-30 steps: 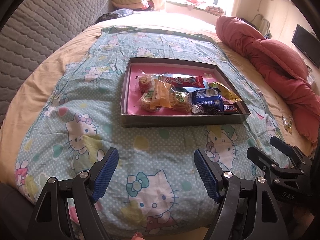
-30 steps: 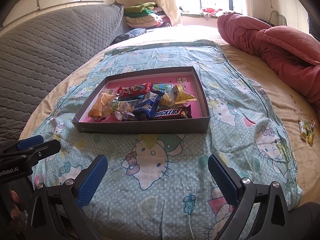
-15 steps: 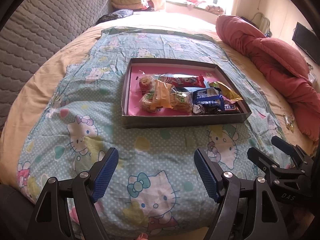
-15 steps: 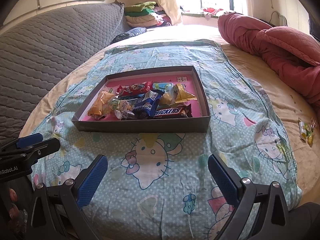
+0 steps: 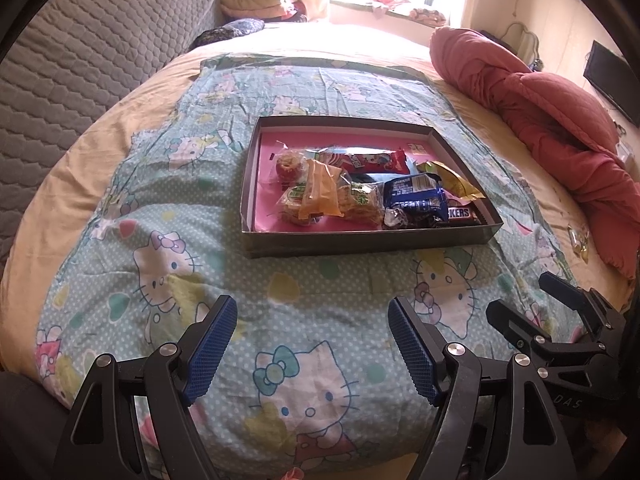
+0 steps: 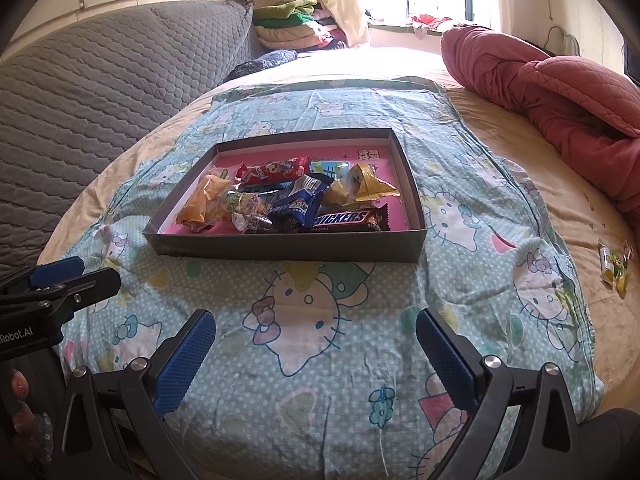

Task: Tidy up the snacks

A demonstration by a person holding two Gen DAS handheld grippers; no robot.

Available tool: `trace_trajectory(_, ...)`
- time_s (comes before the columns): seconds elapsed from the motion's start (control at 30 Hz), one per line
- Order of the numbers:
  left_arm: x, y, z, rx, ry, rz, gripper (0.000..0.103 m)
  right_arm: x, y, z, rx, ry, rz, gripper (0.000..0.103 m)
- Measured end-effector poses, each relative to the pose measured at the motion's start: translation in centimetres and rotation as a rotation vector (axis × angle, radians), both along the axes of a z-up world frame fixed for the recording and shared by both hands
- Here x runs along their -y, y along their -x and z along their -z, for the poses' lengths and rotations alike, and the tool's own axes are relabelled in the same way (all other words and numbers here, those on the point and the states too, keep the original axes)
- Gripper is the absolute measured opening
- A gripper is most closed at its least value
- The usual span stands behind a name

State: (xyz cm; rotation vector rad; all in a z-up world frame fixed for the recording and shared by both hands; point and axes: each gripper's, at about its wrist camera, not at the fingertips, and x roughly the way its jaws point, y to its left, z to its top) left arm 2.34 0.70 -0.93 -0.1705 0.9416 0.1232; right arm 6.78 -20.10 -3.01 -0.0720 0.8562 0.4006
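Note:
A shallow grey box with a pink floor (image 5: pixel 360 240) (image 6: pixel 288 248) sits on the Hello Kitty cloth on the bed. It holds several wrapped snacks: a Snickers bar (image 6: pixel 348 218), a blue packet (image 5: pixel 416 198), a red packet (image 5: pixel 368 160), an orange packet (image 5: pixel 320 194) and a yellow packet (image 6: pixel 368 188). My left gripper (image 5: pixel 312 346) is open and empty, held low in front of the box. My right gripper (image 6: pixel 316 354) is open and empty, also in front of the box. A small green and yellow snack (image 6: pixel 614 266) lies loose on the bed at the right.
A red quilt (image 6: pixel 560 96) is bunched along the right side of the bed. A grey quilted headboard (image 6: pixel 100 100) runs along the left. Folded clothes (image 6: pixel 292 24) are stacked at the far end by the window.
Both grippers have hardly moved; the left view has drifted slightly back and down. Nothing was picked up or let go.

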Motion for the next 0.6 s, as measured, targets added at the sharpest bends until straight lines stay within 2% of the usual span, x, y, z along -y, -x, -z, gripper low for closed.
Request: trace_trajectory(0.6, -0.18, -0.14, 0.33, -0.019, 0.013, -0.007, 0.079, -0.15, 0.06, -0.09, 0.003, 0.000, -0.003, 0.101)
